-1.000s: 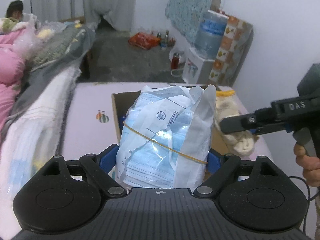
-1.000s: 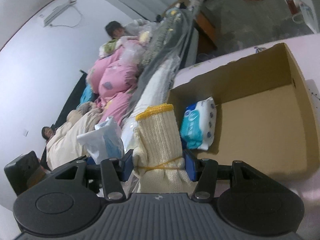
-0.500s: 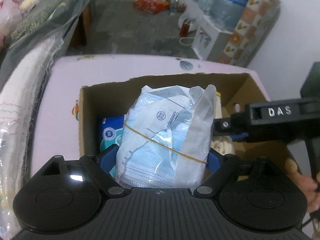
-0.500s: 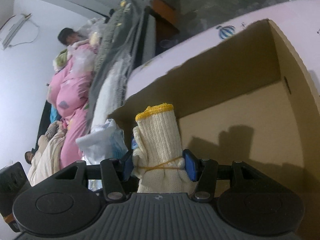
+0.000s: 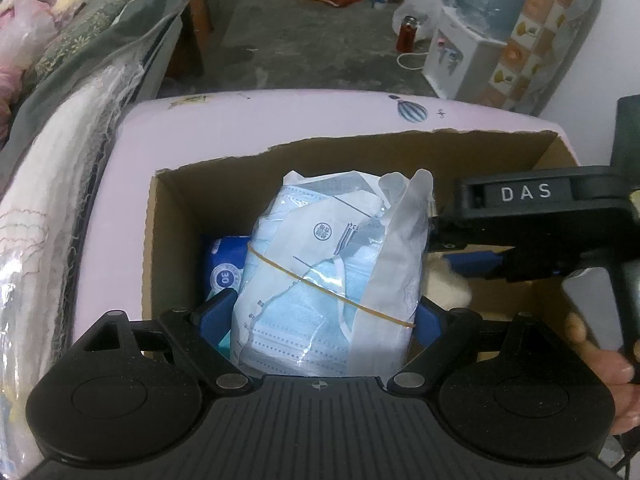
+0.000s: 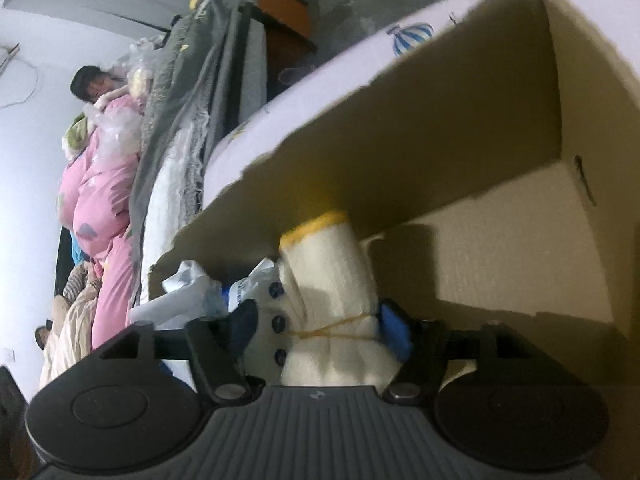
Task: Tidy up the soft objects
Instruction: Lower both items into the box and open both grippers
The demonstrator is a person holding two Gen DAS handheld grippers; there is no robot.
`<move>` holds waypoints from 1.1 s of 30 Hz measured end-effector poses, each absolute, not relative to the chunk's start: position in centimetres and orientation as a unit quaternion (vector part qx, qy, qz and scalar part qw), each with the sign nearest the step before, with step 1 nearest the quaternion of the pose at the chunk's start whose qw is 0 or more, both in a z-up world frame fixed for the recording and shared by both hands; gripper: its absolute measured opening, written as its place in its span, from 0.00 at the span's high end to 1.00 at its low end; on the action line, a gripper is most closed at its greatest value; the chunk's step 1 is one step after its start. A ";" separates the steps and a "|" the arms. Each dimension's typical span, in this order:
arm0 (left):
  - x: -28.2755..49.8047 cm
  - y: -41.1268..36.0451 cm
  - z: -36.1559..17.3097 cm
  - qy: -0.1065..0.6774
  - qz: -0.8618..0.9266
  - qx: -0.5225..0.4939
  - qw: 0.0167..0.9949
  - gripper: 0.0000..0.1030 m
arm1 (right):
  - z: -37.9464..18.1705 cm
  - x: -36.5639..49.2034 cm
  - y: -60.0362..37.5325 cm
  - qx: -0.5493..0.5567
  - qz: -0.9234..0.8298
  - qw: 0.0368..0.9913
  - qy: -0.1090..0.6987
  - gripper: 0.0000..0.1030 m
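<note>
Cardboard fills both views: an open cardboard box (image 5: 168,240) sits on a pale pink table (image 5: 280,116) printed with a little striped balloon. Over it, the left gripper (image 5: 324,324) clamps a pack of blue face masks (image 5: 332,272), clear wrapper, rubber band slung across it, both blue pads pressed against its sides. The pack hangs upright above the box's near left part, and just beyond it on the left a blue wipes packet (image 5: 222,268) lies on the box floor.

Over to the right gripper (image 6: 316,328): its jaws have just been opening, and the bundle of white knit gloves (image 6: 332,280) with the yellow cuff, tied with a rubber band, stands between them. The left finger (image 6: 240,320) now sits clear of the bundle; the right pad (image 6: 394,334) is right up against it, so no squeeze there. The bundle leans toward the far wall, inside the box, with the mask pack just to its left.

From the left camera, that right gripper (image 5: 472,264) reaches in from the right, with the person's hand (image 5: 600,360) on its handle.
</note>
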State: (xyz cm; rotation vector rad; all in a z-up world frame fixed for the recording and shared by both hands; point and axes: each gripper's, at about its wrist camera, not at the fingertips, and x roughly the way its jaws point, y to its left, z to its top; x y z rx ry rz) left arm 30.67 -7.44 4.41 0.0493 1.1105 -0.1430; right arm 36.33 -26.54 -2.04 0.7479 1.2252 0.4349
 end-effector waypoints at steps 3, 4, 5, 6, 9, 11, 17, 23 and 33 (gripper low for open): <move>30.8 -7.2 4.4 0.528 -0.064 0.022 0.847 0.14 | -2.8 36.6 -26.6 0.355 0.198 0.721 0.562 0.35; 30.8 -7.2 4.5 0.527 -0.064 0.021 0.847 0.14 | -2.9 36.7 -26.6 0.357 0.198 0.719 0.562 0.35; 30.8 -7.1 4.6 0.526 -0.062 0.021 0.848 0.14 | -3.0 36.7 -26.7 0.360 0.199 0.717 0.563 0.34; 30.7 -7.1 4.7 0.524 -0.061 0.021 0.849 0.14 | -3.0 36.7 -26.7 0.362 0.197 0.717 0.562 0.34; 30.4 -6.8 5.1 0.519 -0.060 0.019 0.853 0.14 | -3.1 36.8 -26.5 0.370 0.193 0.714 0.562 0.29; 30.5 -6.8 5.2 0.516 -0.060 0.019 0.854 0.14 | -3.1 37.0 -26.3 0.376 0.192 0.711 0.562 0.25; 30.2 -6.4 5.2 0.516 -0.055 0.012 0.854 0.14 | -3.8 37.4 -26.0 0.408 0.198 0.687 0.568 0.24; 30.2 -6.1 5.2 0.517 -0.053 0.007 0.855 0.14 | -4.6 37.2 -25.9 0.434 0.203 0.665 0.573 0.19; 30.3 -6.4 5.2 0.519 -0.060 0.005 0.853 0.14 | -4.6 36.7 -26.8 0.462 0.215 0.648 0.566 0.14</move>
